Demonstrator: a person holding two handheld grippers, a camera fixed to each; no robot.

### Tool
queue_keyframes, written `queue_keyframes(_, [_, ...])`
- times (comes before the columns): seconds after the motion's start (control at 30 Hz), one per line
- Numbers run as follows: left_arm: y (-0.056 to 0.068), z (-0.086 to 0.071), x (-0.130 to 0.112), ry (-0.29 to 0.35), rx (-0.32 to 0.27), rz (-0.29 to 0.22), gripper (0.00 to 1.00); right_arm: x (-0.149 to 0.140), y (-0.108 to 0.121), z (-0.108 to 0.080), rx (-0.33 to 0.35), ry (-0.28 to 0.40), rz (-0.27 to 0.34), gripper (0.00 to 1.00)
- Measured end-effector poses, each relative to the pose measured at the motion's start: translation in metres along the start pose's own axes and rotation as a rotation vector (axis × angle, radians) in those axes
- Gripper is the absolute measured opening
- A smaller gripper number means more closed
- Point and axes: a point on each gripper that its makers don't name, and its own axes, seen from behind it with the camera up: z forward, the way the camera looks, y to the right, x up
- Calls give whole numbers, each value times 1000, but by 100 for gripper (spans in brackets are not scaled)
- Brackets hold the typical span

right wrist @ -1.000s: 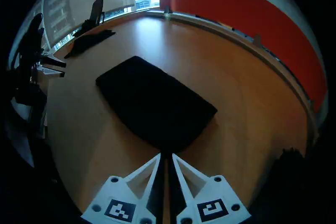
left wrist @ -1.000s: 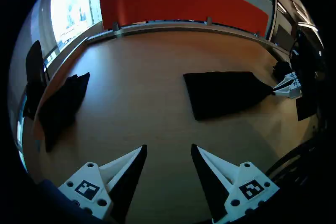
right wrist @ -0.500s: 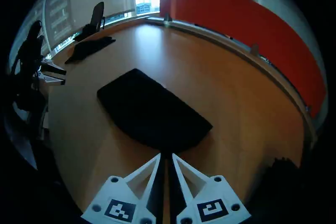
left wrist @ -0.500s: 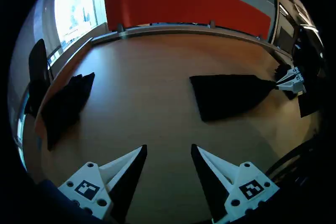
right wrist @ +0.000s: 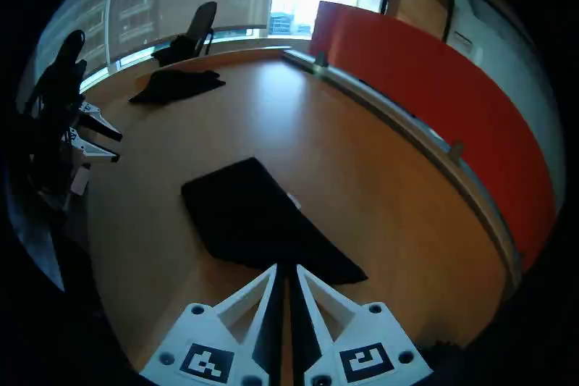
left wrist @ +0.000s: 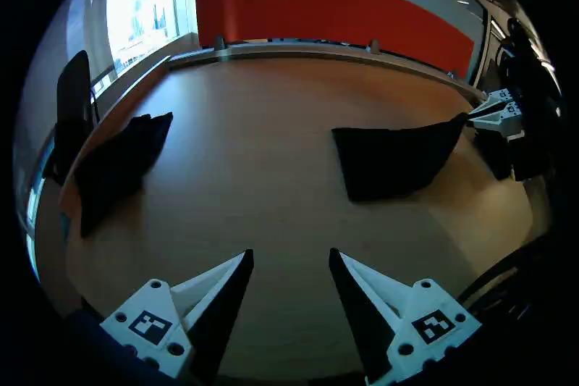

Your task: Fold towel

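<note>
Broadly, a wide wooden counter [left wrist: 239, 154] carried everything, its pale brown top running back to a long red partition [left wrist: 326, 13] that stood upright along the far edge. Beyond the partition's end a bright window [left wrist: 141, 2] was washed out by daylight.

On the counter lay the towel [left wrist: 394, 158], dark, nearly black, and mostly flat in the left gripper view, right of the middle. One corner of it was drawn up off the wood to a point at the right edge. In the right gripper view the same towel [right wrist: 253, 219] spread out ahead of the fingers and narrowed to a corner that ran in between them.

Well apart from it, near the counter's window-side edge, sat a rumpled heap of dark cloth [left wrist: 116, 161] (whether it was another towel could not be told). A dark chair [left wrist: 72, 96] stood just behind that edge.

The right tool [right wrist: 287, 268] had its fingers pressed together on the towel's corner, pinching it. It also appeared far off in the left gripper view [left wrist: 470, 114], meeting the raised corner. The left tool [left wrist: 289, 252] hung above bare counter with its fingers spread wide and nothing between them, well apart from the towel.
</note>
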Motion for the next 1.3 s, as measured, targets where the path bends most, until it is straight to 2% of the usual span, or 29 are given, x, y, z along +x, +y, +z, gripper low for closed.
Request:
queue_keyframes(0.2, [-4, -4, -4, 4, 3, -27, 77, 34, -10, 10, 26, 26, -79, 4])
queue_keyframes(0.4, [-12, -8, -6, 11, 14, -46, 77, 57, -21, 21, 54, 43, -115, 4])
queue_keyframes(1.0, [-28, -11, -10, 24, 19, -93, 75, 95, -58, 63, 156, 45, -207, 4])
queue_keyframes(1.23, [-35, -12, -11, 30, 33, -117, 73, 98, -77, 79, 200, 35, -225, 4])
queue_keyframes(1.3, [-38, -12, -11, 31, 44, -125, 76, 97, -83, 83, 212, 29, -228, 4])
